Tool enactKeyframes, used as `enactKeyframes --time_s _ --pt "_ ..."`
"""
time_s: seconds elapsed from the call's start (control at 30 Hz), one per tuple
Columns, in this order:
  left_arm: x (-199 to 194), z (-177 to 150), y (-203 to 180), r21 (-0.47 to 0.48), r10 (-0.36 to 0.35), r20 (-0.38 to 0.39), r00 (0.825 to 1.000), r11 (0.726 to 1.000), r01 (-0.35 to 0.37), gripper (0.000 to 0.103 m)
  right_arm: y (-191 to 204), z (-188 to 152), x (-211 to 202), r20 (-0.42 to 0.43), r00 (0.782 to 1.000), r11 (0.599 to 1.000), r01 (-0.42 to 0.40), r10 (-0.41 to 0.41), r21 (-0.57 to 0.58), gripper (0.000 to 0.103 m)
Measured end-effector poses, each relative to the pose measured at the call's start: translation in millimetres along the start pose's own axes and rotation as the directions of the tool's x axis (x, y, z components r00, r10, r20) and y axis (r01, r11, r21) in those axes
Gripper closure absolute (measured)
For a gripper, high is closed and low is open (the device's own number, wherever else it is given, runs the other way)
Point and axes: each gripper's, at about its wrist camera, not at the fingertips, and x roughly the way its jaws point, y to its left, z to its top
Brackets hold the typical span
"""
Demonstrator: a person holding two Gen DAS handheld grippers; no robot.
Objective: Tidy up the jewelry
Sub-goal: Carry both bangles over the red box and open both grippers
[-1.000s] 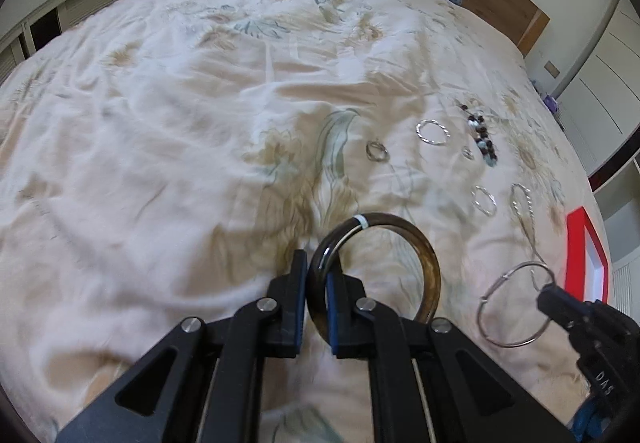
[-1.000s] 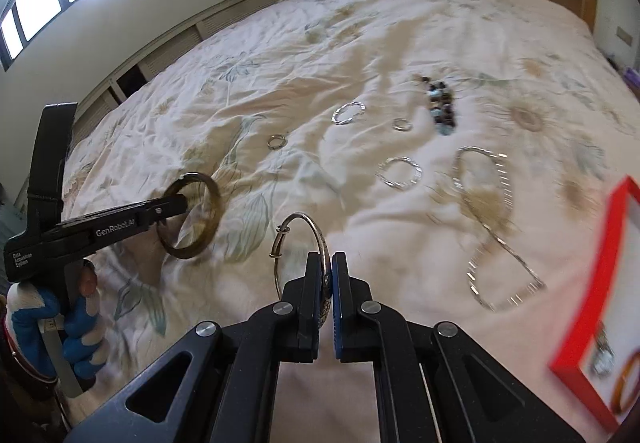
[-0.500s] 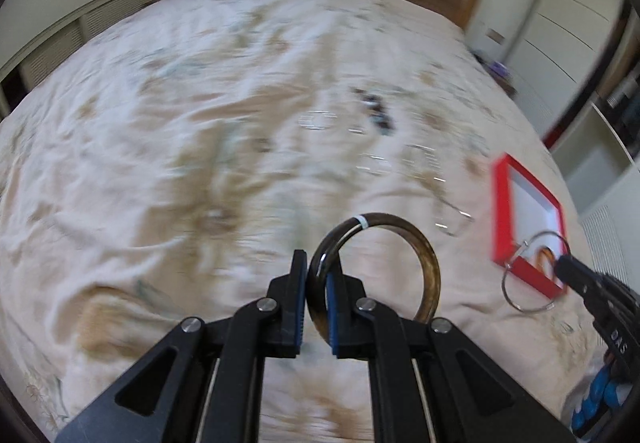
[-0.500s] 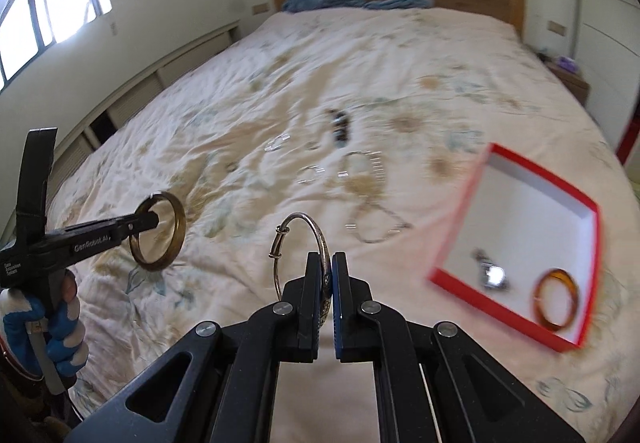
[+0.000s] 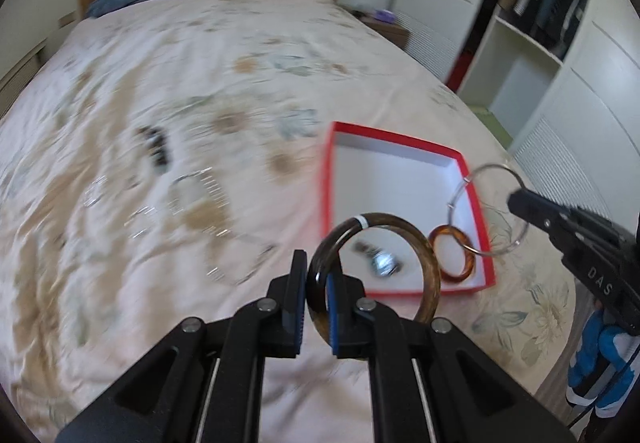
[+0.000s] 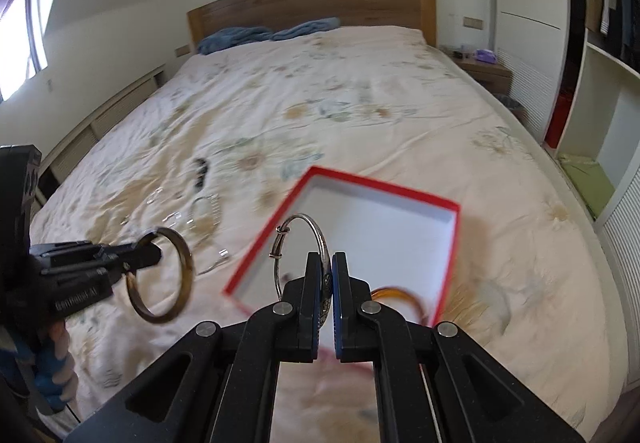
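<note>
We've got both hands loaded right now. Our left tool (image 5: 316, 297) is clenched on a dark brown bangle (image 5: 424, 259), pads pinching its rim so the hoop stands out in front of the fingers. Our right tool (image 6: 326, 283) is clenched on a thin silver bangle (image 6: 308, 227) with a little sliding clasp, held the same way, edge-on between the pads.

Below us sits the red-rimmed box (image 5: 404, 145) with a white inside, resting on the floral bedspread (image 5: 200, 63) near the bed's right edge. Seen from the right wrist, the silver bangle hangs over the box's near corner; seen from the left wrist, the brown one hovers just short of its near wall.

So where are we in the job? The box already holds an amber bangle (image 5: 454, 251) in its near right corner and a small silvery piece (image 5: 384, 263) beside it, too blurred for us to name. Two items stowed, two more in the air, not yet dropped.

What's left is out on the bedspread, well apart from the box: a dark beaded bracelet (image 5: 156, 147), a long silver chain (image 5: 224, 235), and a few small silver rings or bracelets (image 6: 168, 219), smeared by blur, so we can't count them. We judge we're somewhere short of halfway, with several trips still ahead.
</note>
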Motion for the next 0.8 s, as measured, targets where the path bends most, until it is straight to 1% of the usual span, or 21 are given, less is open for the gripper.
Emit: enactKeyframes --time_s 0.17,0.43,0.6,0.7,0.8 --pt "51.5 22.1 -32.6 0.067 0.000 -0.032 1.000 0.998 0.002 0.095 -27.9 13.1 33.8 -0.002 1.000 1.000 0.000 0.000 0.027 0.097" --pt "115.3 35.2 -53.8 0.119 0.022 -0.088 0.996 0.993 -0.012 0.095 -68.8 18.6 93.1 -0.035 0.999 0.995 -0.017 0.021 0.095 0.097" --pt "139.9 35.5 -55.4 0.129 0.039 -0.113 0.993 0.991 -0.025 0.095 -92.9 16.3 128.4 -0.091 0.996 0.990 -0.007 0.020 0.139 0.097" --pt "150.7 35.2 -56.0 0.128 0.051 -0.129 0.990 0.991 -0.034 0.095 -102.9 15.5 142.0 -0.124 0.992 0.987 -0.003 0.023 0.159 0.098" --pt "158.3 34.6 -57.1 0.133 0.061 -0.132 0.989 0.990 -0.043 0.095 -107.7 14.6 153.0 -0.157 0.988 0.989 0.014 0.010 0.150 0.098"
